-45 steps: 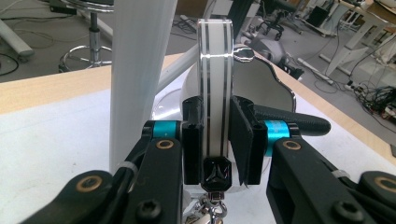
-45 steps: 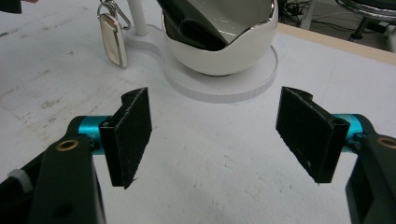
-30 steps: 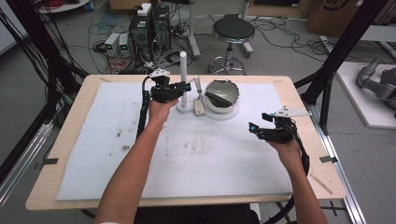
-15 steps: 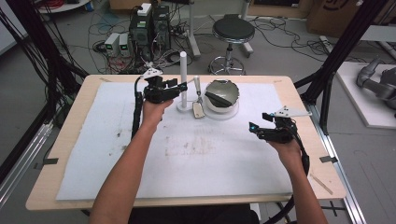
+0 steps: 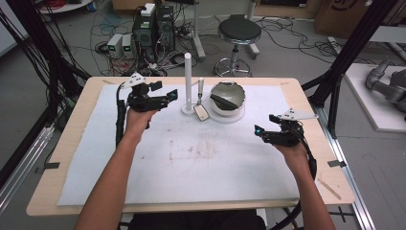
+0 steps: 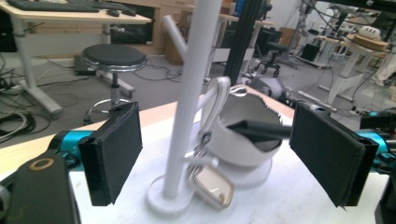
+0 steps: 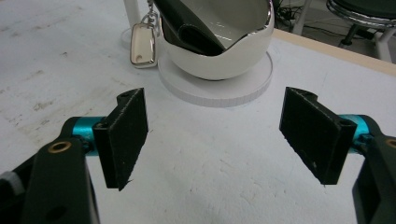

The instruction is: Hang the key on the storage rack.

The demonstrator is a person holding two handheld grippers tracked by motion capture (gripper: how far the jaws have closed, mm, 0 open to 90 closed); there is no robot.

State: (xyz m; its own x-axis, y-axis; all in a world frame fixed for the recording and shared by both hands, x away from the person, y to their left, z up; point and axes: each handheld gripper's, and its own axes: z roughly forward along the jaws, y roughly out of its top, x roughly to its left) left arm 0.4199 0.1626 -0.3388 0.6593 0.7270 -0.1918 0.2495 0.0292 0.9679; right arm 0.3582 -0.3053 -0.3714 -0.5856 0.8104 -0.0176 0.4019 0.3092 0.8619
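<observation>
Glossy white bowl (image 7: 219,42), slim post (image 6: 191,93)

Bright, even indoor light falls from overhead, leaving only faint, soft shadows on the white worktop (image 5: 230,182). A glare spot shines on the rim of the white bowl (image 7: 243,42). Both claw views are slightly soft, with the near black jaws and far background blurred.
</observation>
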